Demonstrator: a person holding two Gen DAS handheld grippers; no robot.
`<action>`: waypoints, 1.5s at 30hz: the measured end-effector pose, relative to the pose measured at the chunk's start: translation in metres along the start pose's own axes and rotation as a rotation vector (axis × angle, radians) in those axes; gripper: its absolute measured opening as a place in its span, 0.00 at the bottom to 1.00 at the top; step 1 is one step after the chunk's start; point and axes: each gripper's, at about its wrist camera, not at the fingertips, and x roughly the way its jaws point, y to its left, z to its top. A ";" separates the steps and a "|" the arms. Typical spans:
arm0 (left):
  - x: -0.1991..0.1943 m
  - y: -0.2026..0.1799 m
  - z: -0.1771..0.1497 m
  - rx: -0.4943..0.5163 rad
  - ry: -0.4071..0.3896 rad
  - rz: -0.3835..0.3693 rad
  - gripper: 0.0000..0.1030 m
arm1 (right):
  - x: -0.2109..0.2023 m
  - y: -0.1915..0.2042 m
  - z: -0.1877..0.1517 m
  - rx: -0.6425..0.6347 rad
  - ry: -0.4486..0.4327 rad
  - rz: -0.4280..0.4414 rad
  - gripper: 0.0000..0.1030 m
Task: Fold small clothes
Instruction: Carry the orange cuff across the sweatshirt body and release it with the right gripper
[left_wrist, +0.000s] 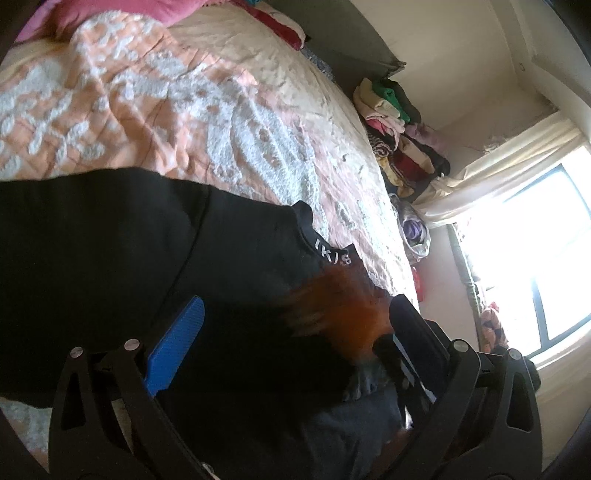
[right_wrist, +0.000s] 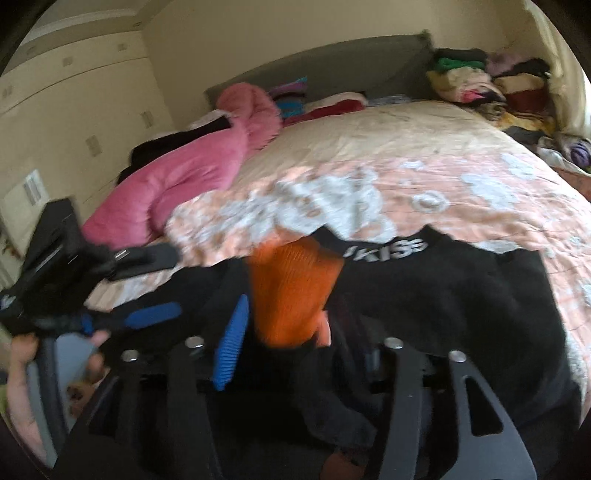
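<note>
Black garment (right_wrist: 443, 295) with the white "KISS" lettering on its band is spread over the near end of the bed (right_wrist: 406, 147), filling the 6 o'clock half of both wrist views, with an orange piece (right_wrist: 291, 291) lying on it just at 9 o'clock of the lettering. Can't tell if the orange is a separate item or part of the same garment, it's pretty blurred.

Left gripper (left_wrist: 295, 325) has its jaws spread wide, blue pad at 8 o'clock and the other finger at 4 o'clock, black cloth and the orange bit between them but nothing pinched. Right gripper (right_wrist: 295, 332) also stands apart; I only see its blue pad clearly, the other finger is lost in dark fabric, and no cloth looks clamped.

My take on doing this step well: get the garment flat first, and move the orange piece aside if it's loose. Then pinch one layer only, right at an edge or the band corner, both grippers at matching spots so the fold comes over square. Grabbing mid-fabric will likely bunch it. The quilt (left_wrist: 184, 110) underneath is soft, so watch you don't snag it too.
</note>
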 end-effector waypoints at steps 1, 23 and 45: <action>0.001 0.001 0.000 -0.001 0.003 -0.001 0.91 | -0.001 0.005 -0.001 -0.018 0.005 0.006 0.57; 0.021 -0.027 -0.034 0.260 0.006 0.176 0.06 | -0.087 -0.102 -0.035 0.265 -0.068 -0.155 0.63; -0.003 -0.036 -0.038 0.367 -0.041 0.285 0.16 | -0.056 -0.106 -0.031 0.183 0.047 -0.305 0.64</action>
